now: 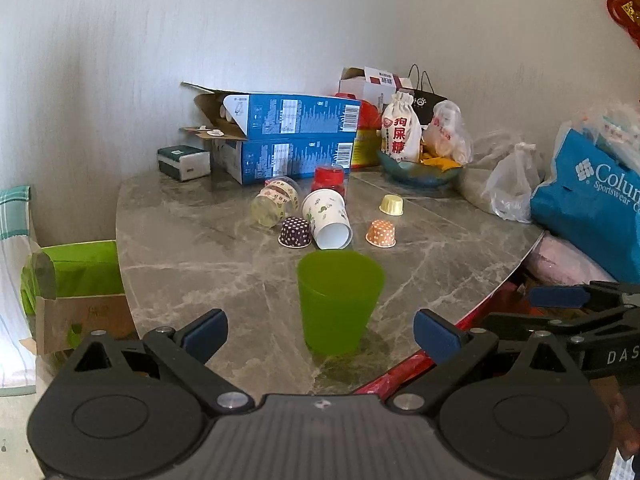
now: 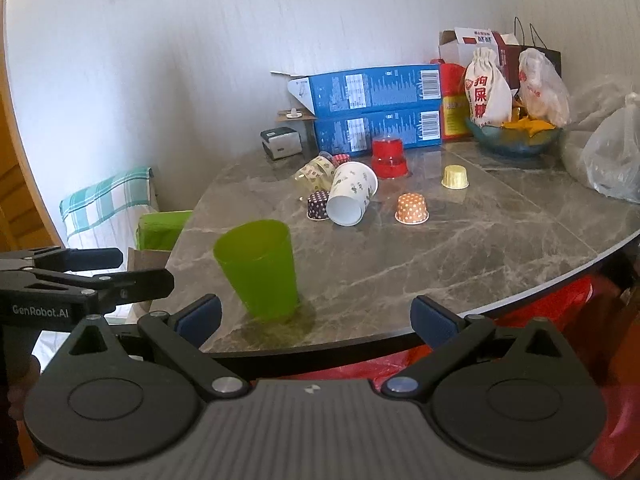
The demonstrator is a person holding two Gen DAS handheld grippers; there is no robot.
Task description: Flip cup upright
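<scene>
1. The green cup (image 1: 339, 300) stands upright, mouth up, near the table's (image 1: 440, 248) front edge, so this one looks done.
2. The left gripper (image 1: 320, 330) is spread wide, empty, with the cup dead ahead between its fingers' line, touching neither.
3. The right gripper (image 2: 316, 314) is also spread and empty; the cup sits ahead and left of it.
4. The white cup (image 1: 329, 220) lies on its side farther back, mouth toward us, roughly midway between both.

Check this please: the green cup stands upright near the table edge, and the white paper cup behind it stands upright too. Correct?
Not quite. The green cup does stand upright near the table edge, but the white paper cup lies on its side, mouth toward the camera, as the left wrist view shows.
</scene>
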